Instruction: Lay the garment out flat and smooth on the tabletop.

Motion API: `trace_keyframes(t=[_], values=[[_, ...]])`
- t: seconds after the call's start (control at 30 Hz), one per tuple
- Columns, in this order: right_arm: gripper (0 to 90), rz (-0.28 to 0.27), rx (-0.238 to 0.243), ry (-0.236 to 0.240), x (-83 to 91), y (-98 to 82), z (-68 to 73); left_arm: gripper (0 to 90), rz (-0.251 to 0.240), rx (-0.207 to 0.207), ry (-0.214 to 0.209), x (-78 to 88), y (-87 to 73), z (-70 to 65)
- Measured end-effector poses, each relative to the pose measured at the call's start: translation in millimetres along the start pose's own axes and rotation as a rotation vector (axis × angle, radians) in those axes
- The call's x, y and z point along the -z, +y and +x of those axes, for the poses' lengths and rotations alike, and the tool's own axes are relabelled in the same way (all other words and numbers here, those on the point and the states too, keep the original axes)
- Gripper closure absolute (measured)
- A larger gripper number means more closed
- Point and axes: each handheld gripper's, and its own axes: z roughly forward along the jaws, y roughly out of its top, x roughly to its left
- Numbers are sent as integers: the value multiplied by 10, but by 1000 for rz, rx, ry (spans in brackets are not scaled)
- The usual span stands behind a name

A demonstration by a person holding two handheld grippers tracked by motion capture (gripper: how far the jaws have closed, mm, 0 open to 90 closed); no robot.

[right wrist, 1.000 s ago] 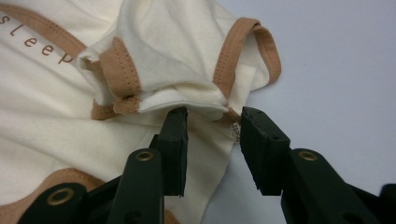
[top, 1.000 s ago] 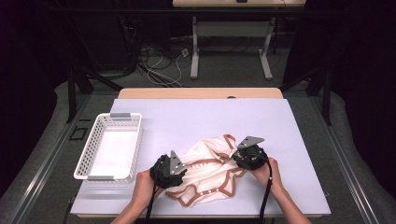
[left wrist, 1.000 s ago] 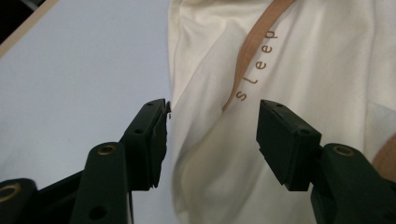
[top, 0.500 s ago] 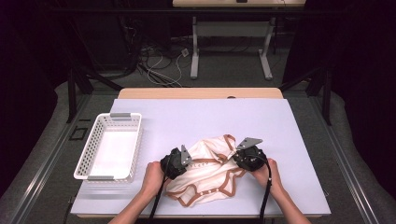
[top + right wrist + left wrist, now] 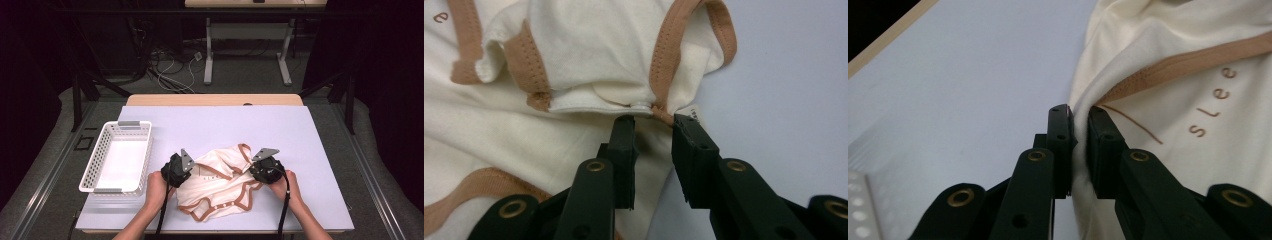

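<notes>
Dark room all around, with cables on the floor and a second table's legs at the back, and up front a pale lavender tabletop with a wooden strip along its far edge. On its left side sits a white plastic basket with slotted walls.

Main thing is a cream baby onesie with tan-brown trim, lying crumpled near the front middle of the tabletop, well right of the basket. You can see the snap buttons along its lower edge in the high view, and some brown lettering on the chest in the left gripper view.

Left tongs are at the onesie's left edge. The jaws have just been closing and now they're pinched on a fold of the cream fabric, cloth squeezed right between the two black pads. The person's left hand is behind them, close to the basket's near corner.

Right tongs are at the onesie's right side, by the trimmed sleeve or neck opening. They've been closing too, but there's still a visible gap between the jaws; the tips sit right at a trim seam and a small snap, with fabric lying between them. Can't say the pads are really pressing on it. Right hand rests on the tabletop behind.
</notes>
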Motion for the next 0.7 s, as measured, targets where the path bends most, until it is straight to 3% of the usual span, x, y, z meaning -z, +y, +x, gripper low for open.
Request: trace_keyframes(t=[0.1, 0.23, 0.33, 0.43, 0.6, 0.7], values=[[708, 2, 1, -4, 0, 0, -2, 807, 20, 22, 19, -30, -18, 6], [702, 3, 13, -2, -2, 2, -4, 668, 54, -31, -5, -85, -25, -80], [694, 8, 12, -6, 3, 4, -4, 525, 35, -55, -35, -78, 5, -137], [689, 10, 6, -7, 6, 1, 0, 444, 9, -64, -56, -63, 39, -187], [687, 6, 5, -9, 2, 0, -5, 406, 23, -85, -88, -134, 89, -256], [688, 4, 2, -6, -2, 0, -7, 484, 36, -85, -94, -210, 85, -252]])
